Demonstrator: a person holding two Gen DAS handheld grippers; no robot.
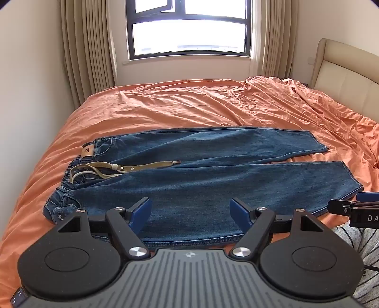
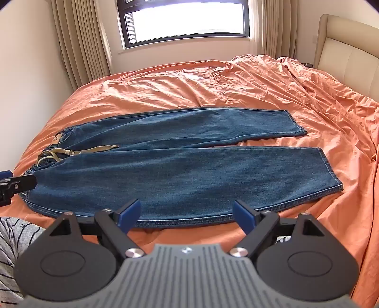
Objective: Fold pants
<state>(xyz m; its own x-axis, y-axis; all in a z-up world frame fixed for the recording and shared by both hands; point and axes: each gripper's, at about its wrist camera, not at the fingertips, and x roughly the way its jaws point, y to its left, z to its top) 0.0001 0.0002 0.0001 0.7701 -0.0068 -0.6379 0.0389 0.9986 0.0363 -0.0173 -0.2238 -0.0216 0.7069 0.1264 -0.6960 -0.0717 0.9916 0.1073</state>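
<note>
Blue denim pants (image 1: 213,187) lie flat along the orange bedsheet's (image 1: 180,106) near edge; left gripper (image 1: 190,212) and right gripper (image 2: 187,216) hover with jaws wide, gripping nothing.

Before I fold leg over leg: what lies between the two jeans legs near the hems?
Only bare orange bedsheet shows in the narrow gap between the jeans legs, clearest in the right wrist view.

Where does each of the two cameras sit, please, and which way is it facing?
Left wrist: on the left gripper, angled down across the blue denim jeans toward their waistband; open fingers show, the right gripper at the edge.
Right wrist: on the right gripper, nearer the hems; open fingers show.
Shared: jeans, orange bed sheet, window.
</note>
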